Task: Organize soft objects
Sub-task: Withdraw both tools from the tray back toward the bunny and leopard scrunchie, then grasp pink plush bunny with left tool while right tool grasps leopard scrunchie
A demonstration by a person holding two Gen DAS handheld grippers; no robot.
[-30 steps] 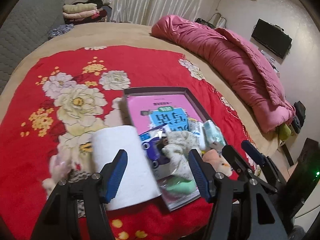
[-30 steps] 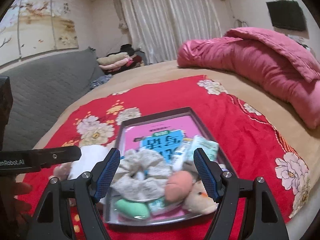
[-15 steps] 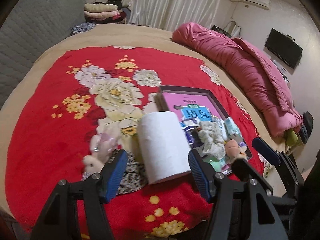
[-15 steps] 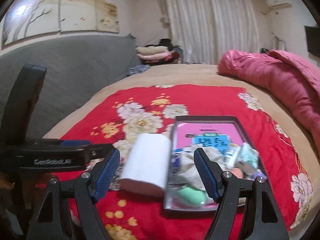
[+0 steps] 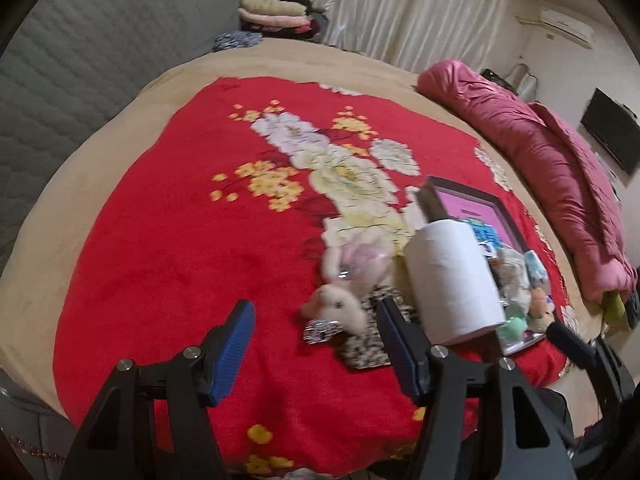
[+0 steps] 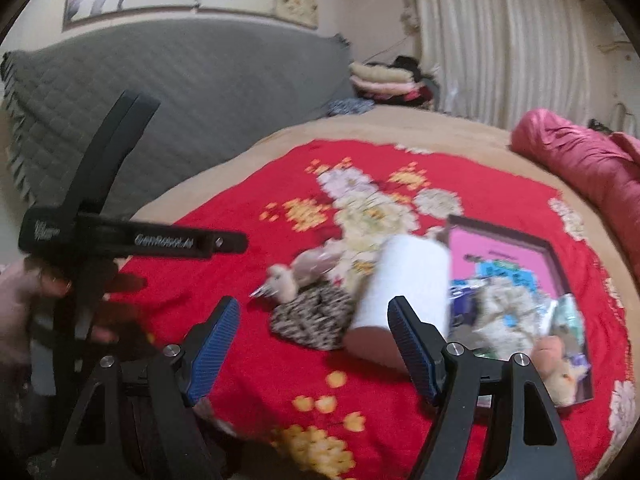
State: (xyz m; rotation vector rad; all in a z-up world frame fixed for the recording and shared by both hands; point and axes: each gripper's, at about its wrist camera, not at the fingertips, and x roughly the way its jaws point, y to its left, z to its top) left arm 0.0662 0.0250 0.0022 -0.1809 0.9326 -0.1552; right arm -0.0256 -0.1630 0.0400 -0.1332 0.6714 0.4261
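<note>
A white paper roll (image 5: 452, 276) (image 6: 404, 284) lies on the red floral blanket beside a dark tray (image 5: 468, 196) (image 6: 556, 252) that holds several small soft items. Left of the roll sit a pale plush toy (image 5: 344, 280) (image 6: 296, 276) and a black-and-white patterned scrunchie (image 5: 368, 340) (image 6: 316, 316). My left gripper (image 5: 316, 348) hangs open over the blanket just in front of the plush, nothing between its blue pads. My right gripper (image 6: 312, 344) is open too, above the scrunchie and the roll's near end. The picture is blurred by motion.
A rolled pink quilt (image 5: 552, 168) lies along the bed's right side. A grey quilted headboard (image 6: 192, 92) stands at the left, folded clothes (image 5: 276, 12) at the far end. A hand (image 6: 24, 308) holds the left tool in the right wrist view.
Both grippers have swung to the left, off the tray: the roll and tray slid right in both views, and the plush and scrunchie came in front of the fingers. Neither pair of jaws changed its opening.
</note>
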